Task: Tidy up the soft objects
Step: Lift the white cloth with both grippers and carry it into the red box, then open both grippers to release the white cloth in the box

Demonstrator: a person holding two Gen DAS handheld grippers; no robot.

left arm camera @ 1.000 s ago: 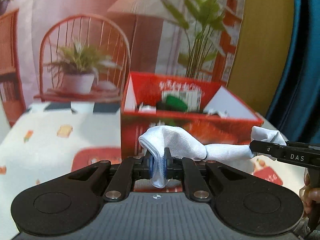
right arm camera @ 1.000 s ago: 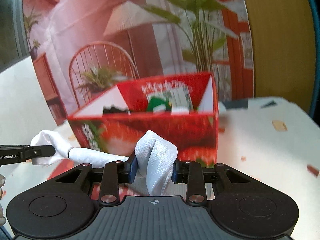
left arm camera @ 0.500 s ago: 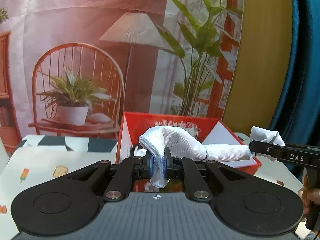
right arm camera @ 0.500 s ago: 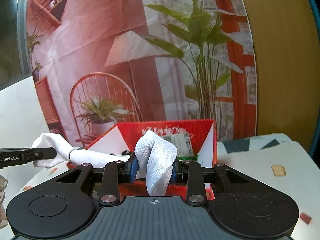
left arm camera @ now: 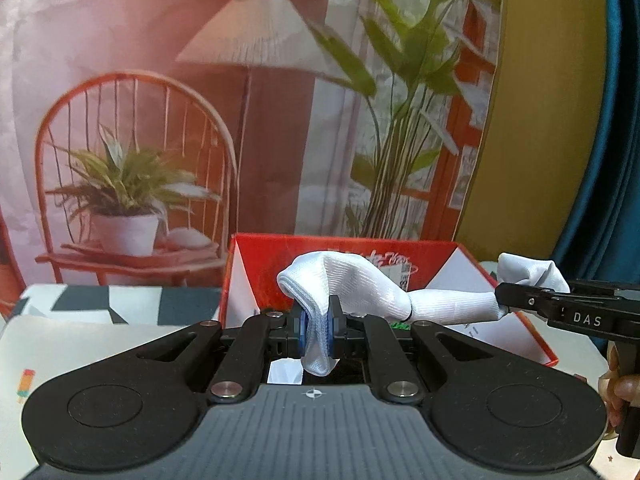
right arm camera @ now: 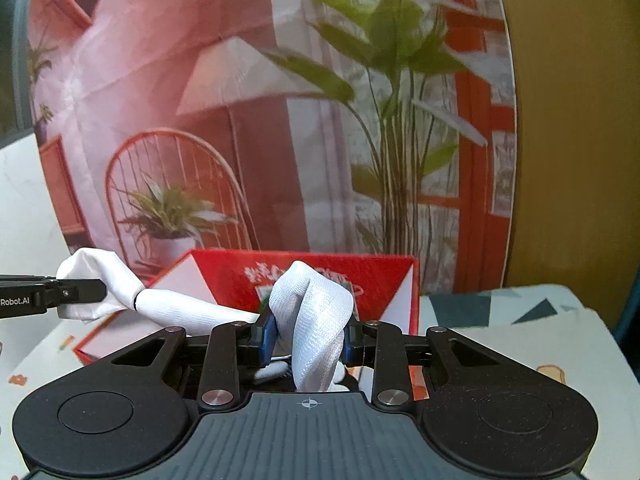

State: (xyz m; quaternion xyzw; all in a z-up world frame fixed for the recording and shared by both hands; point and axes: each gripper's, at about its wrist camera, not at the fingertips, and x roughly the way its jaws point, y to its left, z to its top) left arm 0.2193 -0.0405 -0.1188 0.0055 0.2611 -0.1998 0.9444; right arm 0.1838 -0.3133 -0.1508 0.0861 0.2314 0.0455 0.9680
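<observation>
A white sock (left arm camera: 360,288) is stretched between both grippers, held above an open red box (left arm camera: 400,246). My left gripper (left arm camera: 316,322) is shut on one end of the sock. My right gripper (right arm camera: 308,338) is shut on the other end (right arm camera: 316,312). In the left wrist view the right gripper's fingers (left arm camera: 520,300) pinch the sock at the right. In the right wrist view the left gripper's fingers (right arm camera: 80,290) pinch it at the left. The red box (right arm camera: 328,266) lies just beyond and below both grippers. Its inside is mostly hidden.
The box stands on a table with a patterned white cloth (left arm camera: 100,344) that also shows in the right wrist view (right arm camera: 520,340). A printed backdrop (left arm camera: 160,120) of a chair, lamp and plants hangs behind. A blue curtain (left arm camera: 616,160) is at the right.
Both grippers have risen with the sock and moved toward the box, which now sits lower in both views. Both grips are unchanged.
</observation>
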